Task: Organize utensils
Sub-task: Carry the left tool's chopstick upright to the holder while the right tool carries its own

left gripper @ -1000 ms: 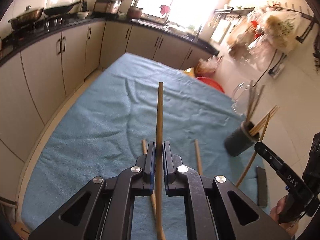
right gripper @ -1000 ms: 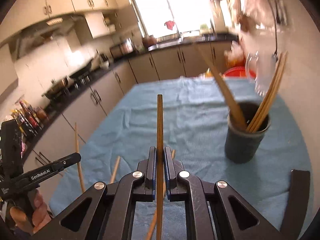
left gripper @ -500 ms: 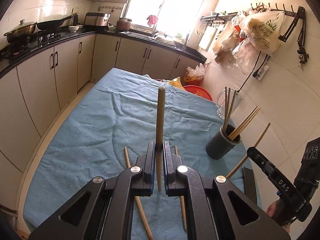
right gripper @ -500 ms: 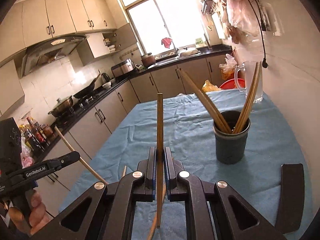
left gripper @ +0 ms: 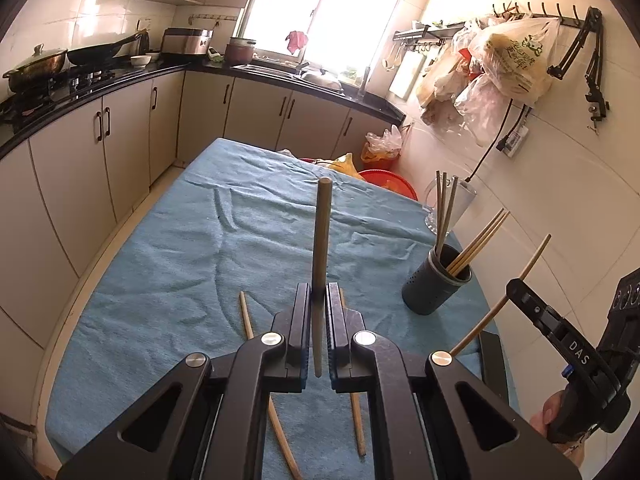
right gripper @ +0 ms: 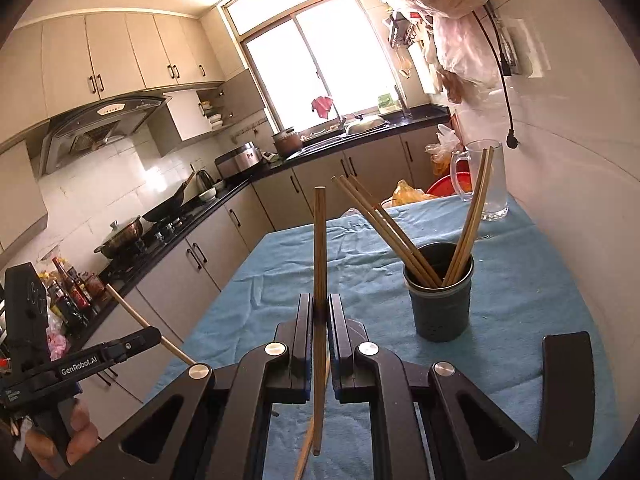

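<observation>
Each gripper was clenched on 1 chopstick: the left gripper (left gripper: 318, 300) and the right gripper (right gripper: 320, 304). The holder (right gripper: 440, 304) stood on the blue cloth (right gripper: 532, 280).

I see wok (left gripper: 102, 53) on stove, glass mug (right gripper: 486, 178) on blue cloth (left gripper: 192, 248), red basin (left gripper: 386, 182), bags (left gripper: 508, 60) on wall hooks
</observation>
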Motion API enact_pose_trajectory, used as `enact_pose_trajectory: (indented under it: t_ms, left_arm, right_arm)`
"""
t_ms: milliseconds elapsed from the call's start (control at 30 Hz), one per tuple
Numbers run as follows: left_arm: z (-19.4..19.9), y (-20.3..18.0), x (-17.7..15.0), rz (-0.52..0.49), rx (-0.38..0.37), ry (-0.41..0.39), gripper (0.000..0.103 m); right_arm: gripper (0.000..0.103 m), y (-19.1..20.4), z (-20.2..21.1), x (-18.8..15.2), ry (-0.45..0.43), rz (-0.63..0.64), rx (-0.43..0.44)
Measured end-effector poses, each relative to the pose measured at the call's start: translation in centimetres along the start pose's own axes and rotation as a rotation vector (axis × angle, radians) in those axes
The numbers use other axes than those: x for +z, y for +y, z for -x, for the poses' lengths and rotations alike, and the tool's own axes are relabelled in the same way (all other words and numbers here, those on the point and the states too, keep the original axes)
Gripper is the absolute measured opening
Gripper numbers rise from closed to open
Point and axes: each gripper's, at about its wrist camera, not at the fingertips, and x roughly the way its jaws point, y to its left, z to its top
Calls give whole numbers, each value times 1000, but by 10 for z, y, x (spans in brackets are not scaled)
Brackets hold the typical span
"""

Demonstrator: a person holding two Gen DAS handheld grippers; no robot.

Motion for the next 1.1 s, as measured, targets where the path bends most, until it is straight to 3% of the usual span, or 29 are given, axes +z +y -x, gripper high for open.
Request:
enact_pose_trajectory:
  t_ms: [1100]
  left_arm:
    - [-5,-11,-5,-28,-7,17,7]
  right_arm:
    - [7,-8,0,-1,4,-13,-6]
